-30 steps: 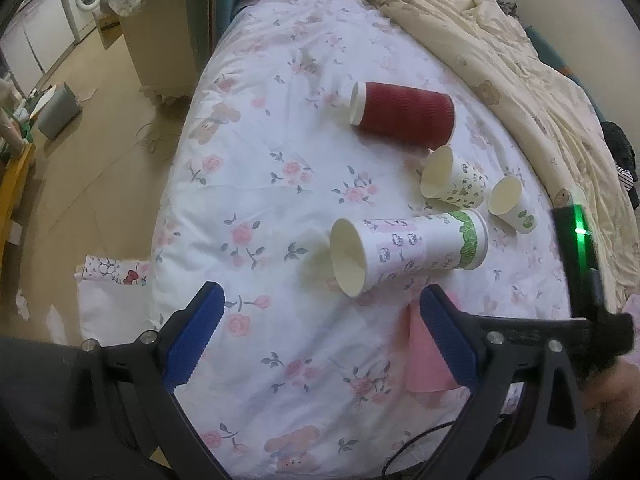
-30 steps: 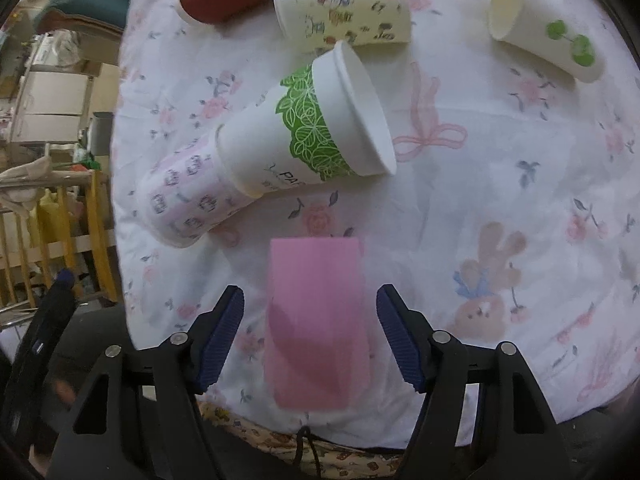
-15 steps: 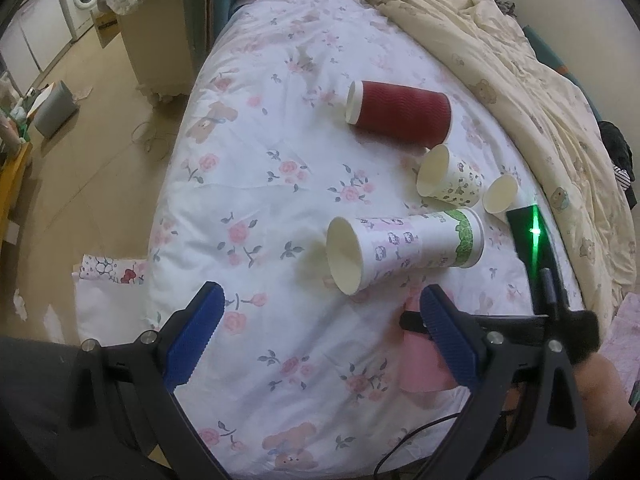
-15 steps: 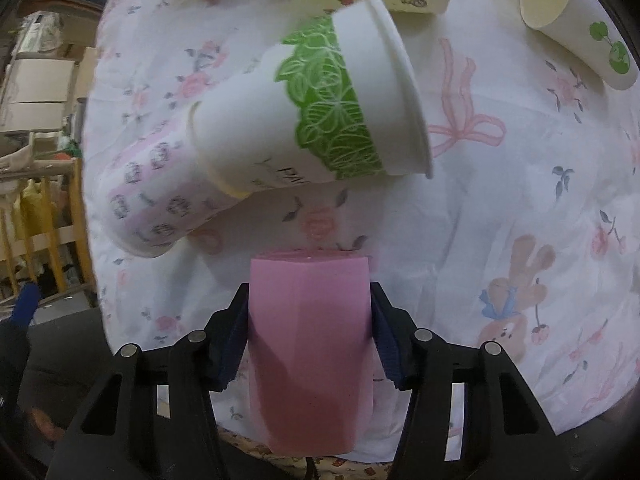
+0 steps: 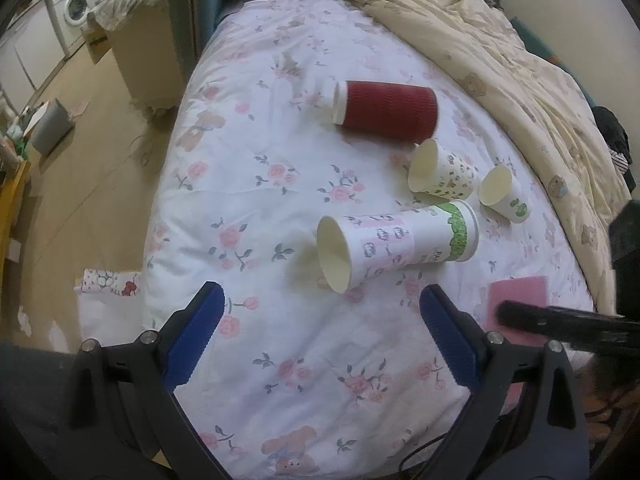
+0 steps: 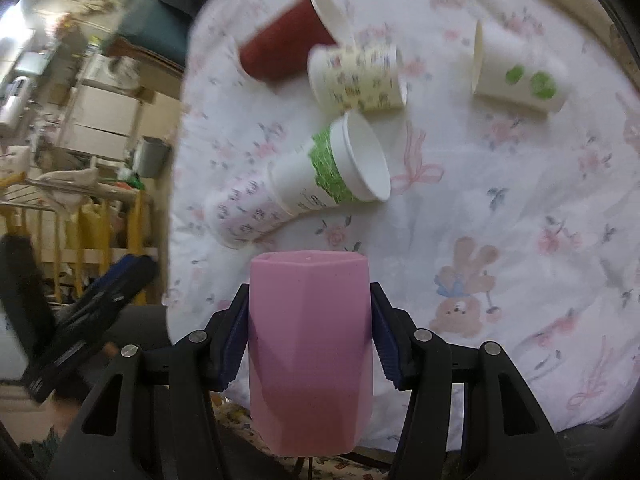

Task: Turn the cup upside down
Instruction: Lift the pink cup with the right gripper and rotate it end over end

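Squarely in the lower middle of the right wrist frame, the right gripper (image 6: 310,340) had its two blue-padded fingers closed against the sides of the pink cup (image 6: 310,352), which stood between them with one flat end facing up toward the centre of the picture. In the left wrist frame the same pink cup (image 5: 518,300) showed at the lower right, partly covered by the dark bar of the other tool; whether it touched the floral bedsheet (image 5: 288,208) could not be told from either view.

The left gripper (image 5: 320,340) sat at the bottom of its own frame with its fingers spread wide and nothing between them, over the sheet.

Above it, near the frame's centre, two nested paper cups (image 5: 396,246) lay on their sides, the outer one printed in pink, the inner one banded in green. A red ribbed cup (image 5: 386,110) lay on its side higher up. Just below it to the right lay a small patterned cup (image 5: 442,172), and beside that, further right, a small white cup with green dots (image 5: 504,194). A beige quilt (image 5: 500,52) was bunched along the upper right.
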A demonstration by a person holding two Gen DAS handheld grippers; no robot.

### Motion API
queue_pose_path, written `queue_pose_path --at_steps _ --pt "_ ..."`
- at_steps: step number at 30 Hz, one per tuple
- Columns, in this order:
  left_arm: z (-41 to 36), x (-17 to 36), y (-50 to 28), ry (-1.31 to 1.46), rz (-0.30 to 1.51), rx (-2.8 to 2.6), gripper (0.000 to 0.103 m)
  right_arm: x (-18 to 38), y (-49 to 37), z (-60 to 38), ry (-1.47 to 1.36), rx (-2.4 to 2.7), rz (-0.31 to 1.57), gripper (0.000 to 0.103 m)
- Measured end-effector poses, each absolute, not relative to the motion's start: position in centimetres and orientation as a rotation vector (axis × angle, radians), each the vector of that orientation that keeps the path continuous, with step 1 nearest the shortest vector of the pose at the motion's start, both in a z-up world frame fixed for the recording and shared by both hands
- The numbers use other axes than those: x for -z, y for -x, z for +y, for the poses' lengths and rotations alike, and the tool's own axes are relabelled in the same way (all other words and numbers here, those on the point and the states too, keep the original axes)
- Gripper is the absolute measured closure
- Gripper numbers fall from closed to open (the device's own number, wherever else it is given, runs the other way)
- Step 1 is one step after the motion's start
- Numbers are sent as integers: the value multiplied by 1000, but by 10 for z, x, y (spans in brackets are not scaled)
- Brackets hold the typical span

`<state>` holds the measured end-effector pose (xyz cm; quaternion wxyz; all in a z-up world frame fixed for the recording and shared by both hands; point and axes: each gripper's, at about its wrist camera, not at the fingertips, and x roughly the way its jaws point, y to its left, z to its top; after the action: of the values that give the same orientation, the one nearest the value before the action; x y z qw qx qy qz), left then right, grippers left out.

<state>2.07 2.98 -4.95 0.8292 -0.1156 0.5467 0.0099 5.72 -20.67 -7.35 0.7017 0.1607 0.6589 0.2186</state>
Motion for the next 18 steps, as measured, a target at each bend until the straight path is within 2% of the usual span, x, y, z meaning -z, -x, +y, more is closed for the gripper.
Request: queue_pose_path --at_steps 4,9,18 --pt "23 49 -21 242 1153 8 6 53 -48 -225 -368 -533 1364 45" --pt "13 46 -20 235 1132 64 6 56 -46 -240 -411 -541 1257 45" --pt "2 44 -16 214 1114 128 6 57 -53 -249 -464 -530 1213 45"
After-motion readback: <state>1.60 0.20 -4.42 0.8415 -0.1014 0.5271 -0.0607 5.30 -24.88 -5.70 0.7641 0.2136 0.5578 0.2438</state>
